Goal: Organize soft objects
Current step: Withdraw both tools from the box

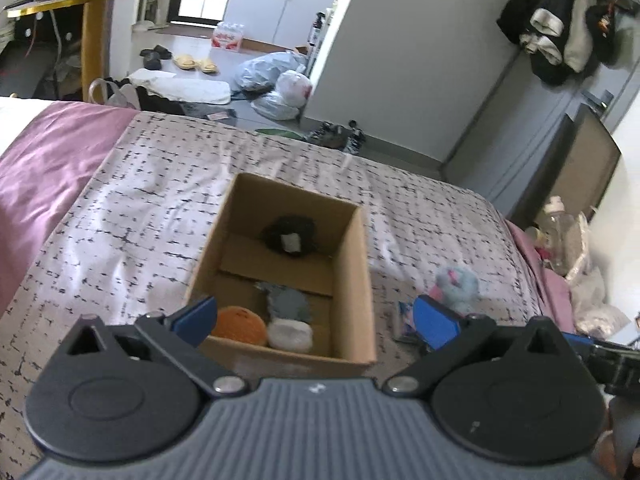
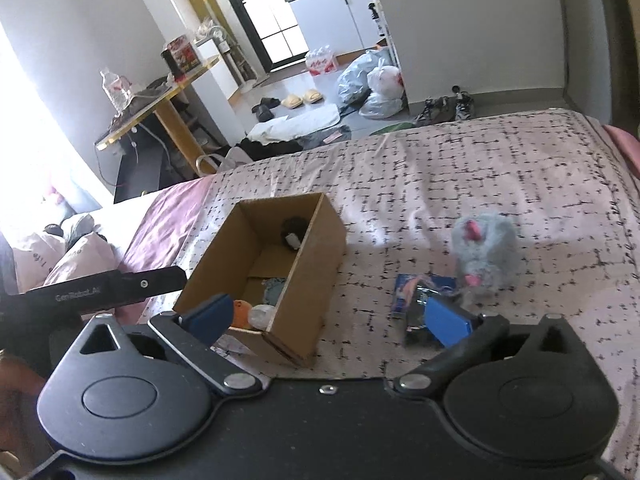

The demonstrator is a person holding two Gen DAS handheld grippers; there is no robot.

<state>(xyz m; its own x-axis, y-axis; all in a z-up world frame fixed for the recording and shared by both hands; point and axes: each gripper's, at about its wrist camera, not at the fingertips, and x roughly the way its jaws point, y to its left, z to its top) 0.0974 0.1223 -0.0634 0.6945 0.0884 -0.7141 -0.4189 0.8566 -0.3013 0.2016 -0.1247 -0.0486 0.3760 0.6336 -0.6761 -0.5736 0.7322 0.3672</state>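
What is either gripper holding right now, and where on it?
Nothing. The left gripper and right gripper are both open and empty; the fluffy toy lies free on the bed, beside the box.

Bed cover: my patterned bedspread (image 2: 460,184) and the purple sheet (image 1: 52,160) beside it.
Floor: yellow slippers (image 1: 196,63), dark slippers (image 1: 155,56), plastic bags (image 1: 276,80), sneakers (image 2: 444,109).
Side table: my gold-edged table (image 2: 160,104) carrying a clear bottle (image 2: 113,88).
Door: clothes (image 1: 568,20) hanging up.
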